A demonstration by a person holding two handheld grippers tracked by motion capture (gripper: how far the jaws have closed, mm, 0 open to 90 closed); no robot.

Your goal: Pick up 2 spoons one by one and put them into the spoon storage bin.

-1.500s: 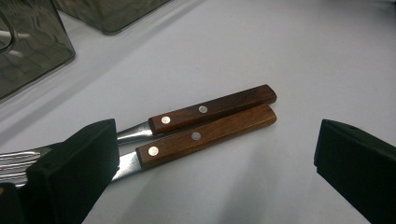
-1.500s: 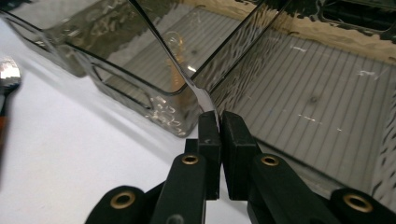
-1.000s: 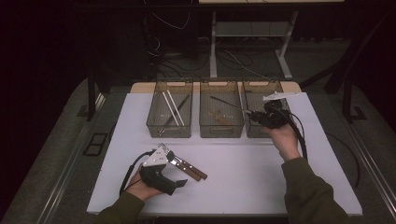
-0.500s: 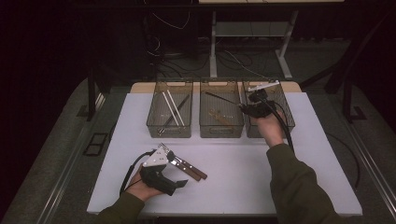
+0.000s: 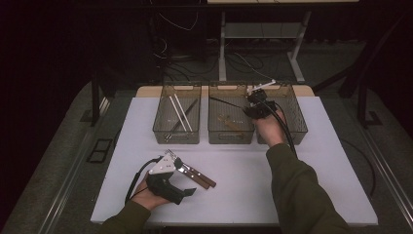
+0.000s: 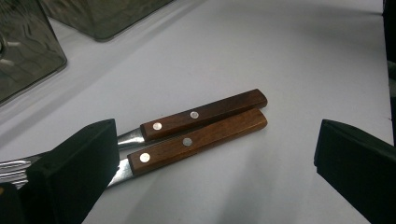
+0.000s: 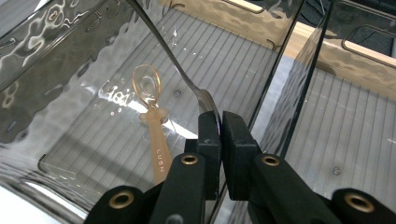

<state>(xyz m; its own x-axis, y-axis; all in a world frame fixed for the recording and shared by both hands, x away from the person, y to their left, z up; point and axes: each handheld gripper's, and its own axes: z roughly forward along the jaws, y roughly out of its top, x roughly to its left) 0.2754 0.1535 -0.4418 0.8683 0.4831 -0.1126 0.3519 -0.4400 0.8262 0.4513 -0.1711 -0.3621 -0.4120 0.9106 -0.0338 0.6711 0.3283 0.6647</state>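
Note:
My right gripper [image 5: 254, 103] hangs over the middle clear bin [image 5: 229, 138], at the wall it shares with the right bin [image 5: 298, 127]. In the right gripper view the right gripper [image 7: 220, 116] is shut on the wide end of a slim metal utensil [image 7: 173, 60], whose stem slants up and left over the bin floor. An amber plastic spoon [image 7: 152, 112] lies on that floor below. My left gripper [image 5: 183, 176] rests on the white table with its jaws wide apart. Two wooden-handled utensils [image 6: 201, 130] lie side by side between the jaws, untouched; the high view shows the wooden-handled utensils [image 5: 200, 178] too.
The left bin [image 5: 176, 136] holds white sticks and a dark one. All three bins stand in a row at the far edge of the white table [image 5: 243, 195]. Cables trail from both grippers, and dark floor surrounds the table.
My right hand has carried the metal utensil leftward, from above the right bin to above the middle one. The left gripper and the wooden-handled utensils have stayed put.

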